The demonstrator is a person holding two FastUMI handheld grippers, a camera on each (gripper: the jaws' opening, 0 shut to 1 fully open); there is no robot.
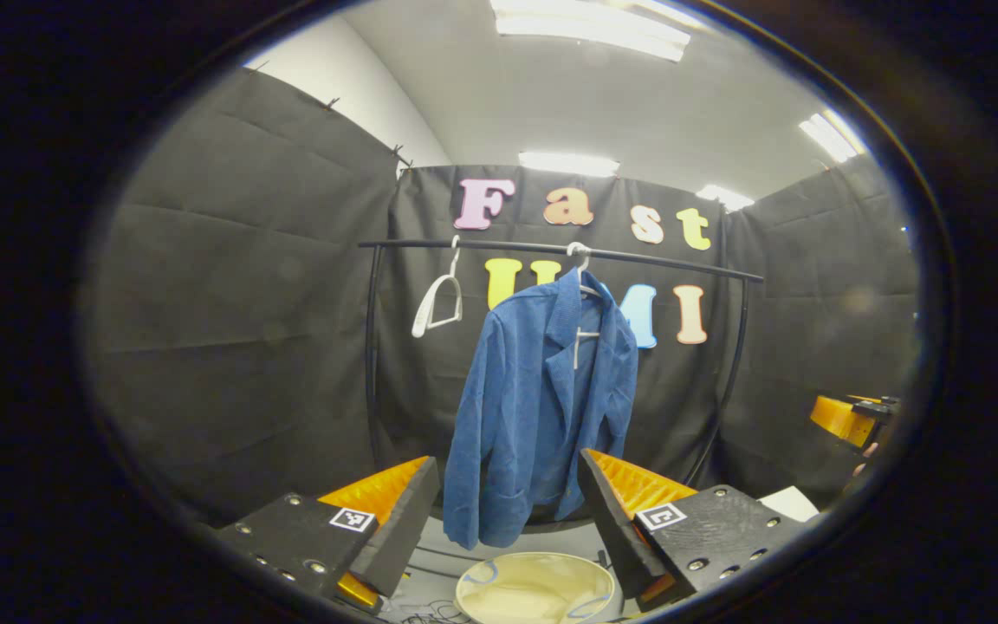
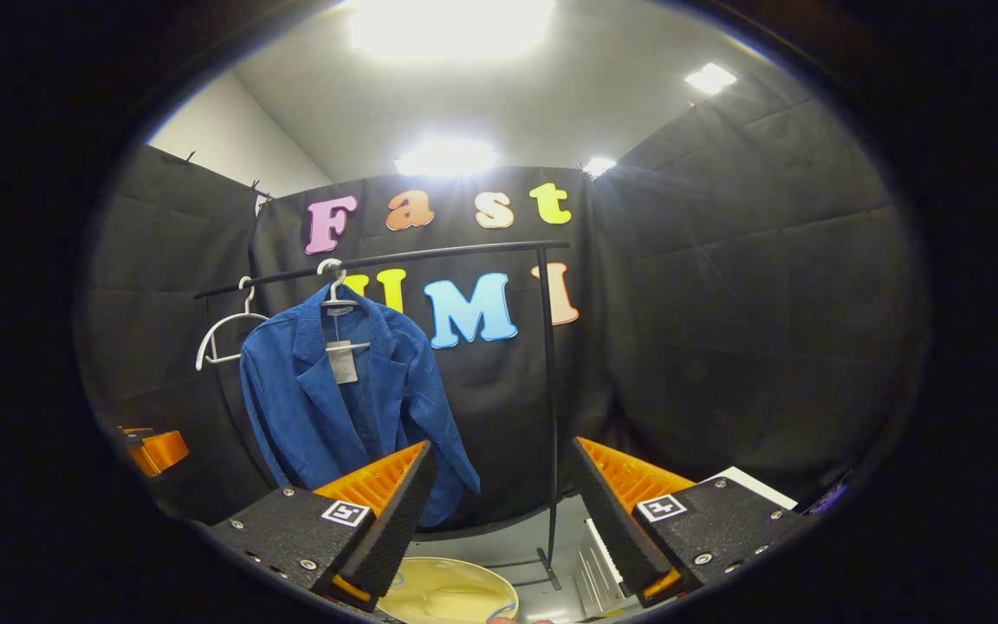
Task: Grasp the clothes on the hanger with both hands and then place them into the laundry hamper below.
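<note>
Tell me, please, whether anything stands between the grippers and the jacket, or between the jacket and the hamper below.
Nothing visible does. The left gripper and right gripper are open, short of the jacket, with open air between. The hamper sits under the jacket, uncovered.

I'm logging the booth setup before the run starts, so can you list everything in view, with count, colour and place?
Jacket: one, blue, on a white hanger on the rail.
Spare hanger: one, white, empty, on the rail beside the jacket.
Clothes rail: one, black, before the back wall.
Laundry hamper: one, cream with blue trim, on the floor below the jacket.
Ceiling lights: several, white, overhead.
Left tongs: one, open, apart from the jacket.
Right tongs: one, open, also apart from the jacket.
</note>
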